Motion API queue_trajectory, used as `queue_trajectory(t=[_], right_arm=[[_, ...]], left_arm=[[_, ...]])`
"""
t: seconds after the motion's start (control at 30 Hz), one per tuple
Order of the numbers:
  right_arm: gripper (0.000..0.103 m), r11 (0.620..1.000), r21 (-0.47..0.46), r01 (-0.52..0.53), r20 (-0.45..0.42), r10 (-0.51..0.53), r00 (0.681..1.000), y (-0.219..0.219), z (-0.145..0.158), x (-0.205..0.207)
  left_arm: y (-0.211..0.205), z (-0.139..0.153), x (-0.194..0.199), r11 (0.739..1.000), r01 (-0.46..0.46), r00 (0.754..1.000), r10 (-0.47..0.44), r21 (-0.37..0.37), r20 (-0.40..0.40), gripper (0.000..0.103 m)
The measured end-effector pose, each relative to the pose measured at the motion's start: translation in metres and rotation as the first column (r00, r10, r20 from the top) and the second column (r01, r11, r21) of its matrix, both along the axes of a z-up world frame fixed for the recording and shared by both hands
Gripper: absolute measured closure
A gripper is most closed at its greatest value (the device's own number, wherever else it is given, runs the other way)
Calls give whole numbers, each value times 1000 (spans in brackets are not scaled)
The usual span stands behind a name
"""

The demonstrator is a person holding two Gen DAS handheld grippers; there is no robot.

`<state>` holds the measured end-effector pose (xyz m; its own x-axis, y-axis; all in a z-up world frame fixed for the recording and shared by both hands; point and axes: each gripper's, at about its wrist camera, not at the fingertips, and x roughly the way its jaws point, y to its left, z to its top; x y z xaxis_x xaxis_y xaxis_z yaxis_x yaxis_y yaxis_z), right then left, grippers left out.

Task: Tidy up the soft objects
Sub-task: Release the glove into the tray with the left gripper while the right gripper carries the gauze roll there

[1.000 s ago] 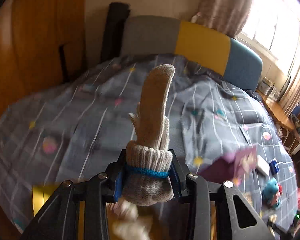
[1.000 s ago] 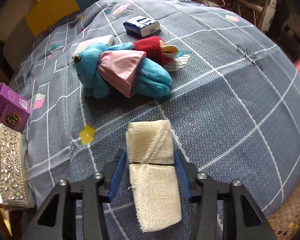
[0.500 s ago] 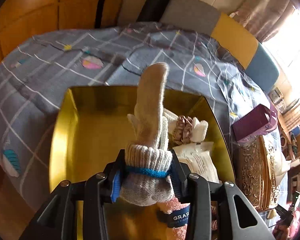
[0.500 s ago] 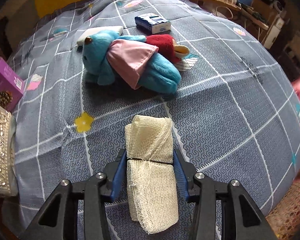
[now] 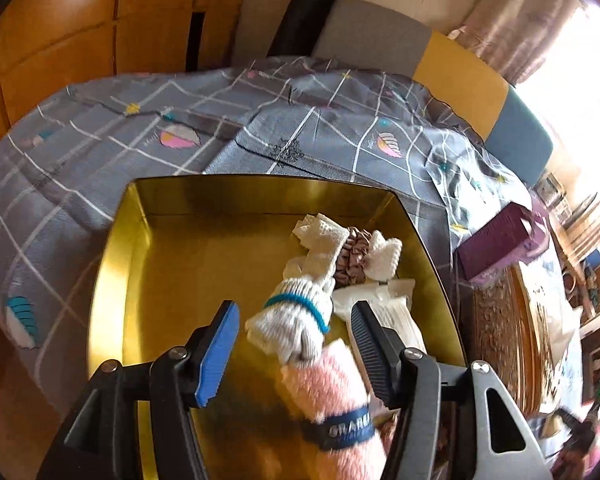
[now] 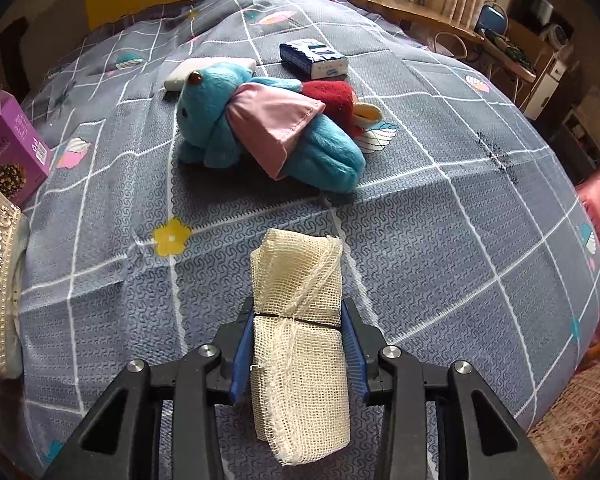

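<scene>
The bed [image 6: 440,220] fills both views. My gold tin [image 5: 112,280] sits mid-frame to keep soft things together. My left gripper [image 5: 294,334] is opening, letting the glove [image 5: 296,320] drop between its jaws, touching neither. My right gripper [image 6: 298,346] is closing, pinching the gauze [image 6: 298,308] at bottom centre, for the tin next, I think.

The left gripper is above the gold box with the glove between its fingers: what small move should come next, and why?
Probably lift the left gripper straight up out of the gold box. Its jaws are opening, and the glove lies loose between them on the pink roll, so it looks released. The right gripper is closing on the gauze roll.
</scene>
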<state>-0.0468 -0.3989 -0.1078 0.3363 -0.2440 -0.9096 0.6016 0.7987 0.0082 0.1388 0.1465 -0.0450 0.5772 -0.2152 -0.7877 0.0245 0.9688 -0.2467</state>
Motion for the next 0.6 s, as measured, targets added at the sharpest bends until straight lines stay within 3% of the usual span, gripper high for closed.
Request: queue_trajectory(t=[0.13, 0.27, 0.47, 0.6], right_arm=[[63, 1000, 14, -23, 36, 23, 999, 1, 17, 12], [63, 996, 23, -88, 74, 86, 994, 5, 45, 44], [63, 980, 31, -197, 115, 192, 975, 11, 86, 133], [63, 958, 40, -284, 182, 273, 945, 35, 121, 196]], left_arm=[[-9, 7, -19, 998, 45, 998, -46, 36, 36, 44], [-15, 9, -30, 997, 67, 997, -68, 25, 38, 44], [-21, 13, -46, 994, 103, 993, -104, 20, 60, 44], [-23, 16, -56, 993, 117, 991, -118, 17, 69, 44]])
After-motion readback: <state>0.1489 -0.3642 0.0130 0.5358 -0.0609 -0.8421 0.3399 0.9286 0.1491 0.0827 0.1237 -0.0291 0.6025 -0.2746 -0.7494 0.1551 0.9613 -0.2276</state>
